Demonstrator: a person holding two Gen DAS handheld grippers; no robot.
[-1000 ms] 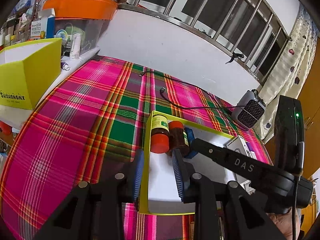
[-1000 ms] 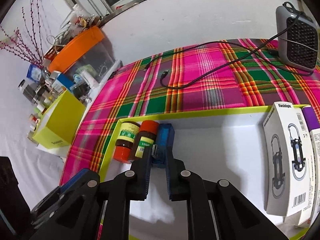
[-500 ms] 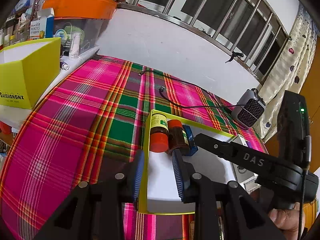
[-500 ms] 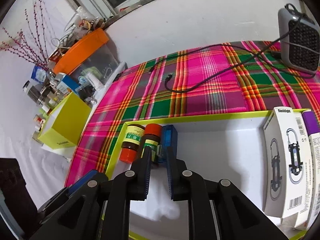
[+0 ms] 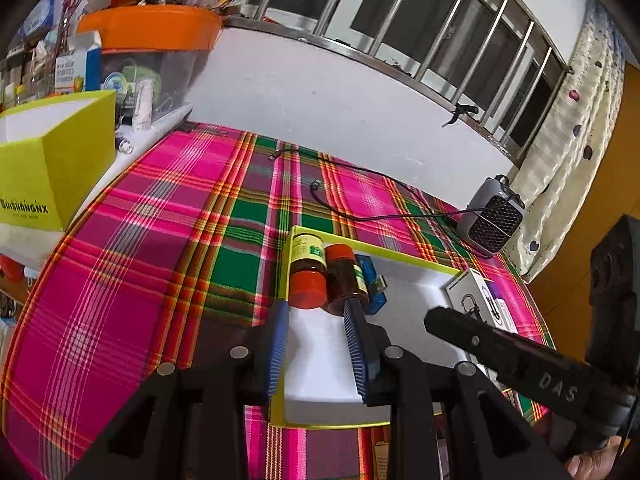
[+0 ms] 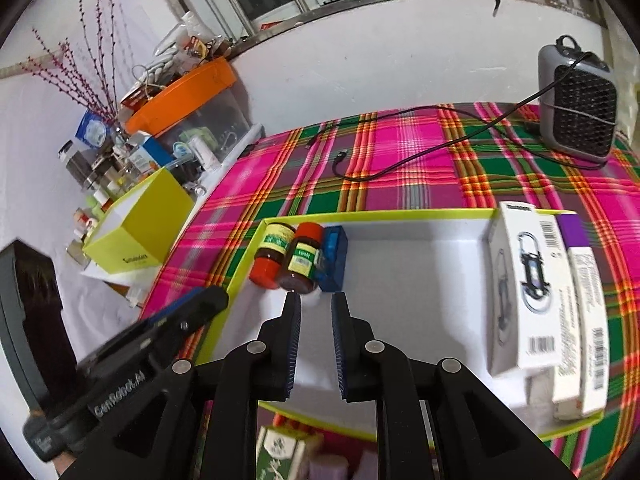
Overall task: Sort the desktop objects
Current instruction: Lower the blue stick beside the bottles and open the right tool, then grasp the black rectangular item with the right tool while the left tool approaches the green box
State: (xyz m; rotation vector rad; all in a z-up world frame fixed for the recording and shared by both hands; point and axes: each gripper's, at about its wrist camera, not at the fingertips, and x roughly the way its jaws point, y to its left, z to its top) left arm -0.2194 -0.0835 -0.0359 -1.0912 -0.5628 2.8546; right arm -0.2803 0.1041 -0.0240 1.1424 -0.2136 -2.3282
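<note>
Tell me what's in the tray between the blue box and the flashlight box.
Nothing: in the right wrist view, only bare white tray floor separates the blue box from the flashlight box.

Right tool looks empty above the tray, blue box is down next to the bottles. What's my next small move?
Probably draw the right tool back toward the near edge of the yellow tray and go for the green-and-white box lying just outside it. The tool is open and holds nothing, and the blue box already lies beside the two bottles.

Both grippers look the same: the left gripper and right gripper have black frames, ribbed blue pads, 2 fingers each, silver screws.
</note>
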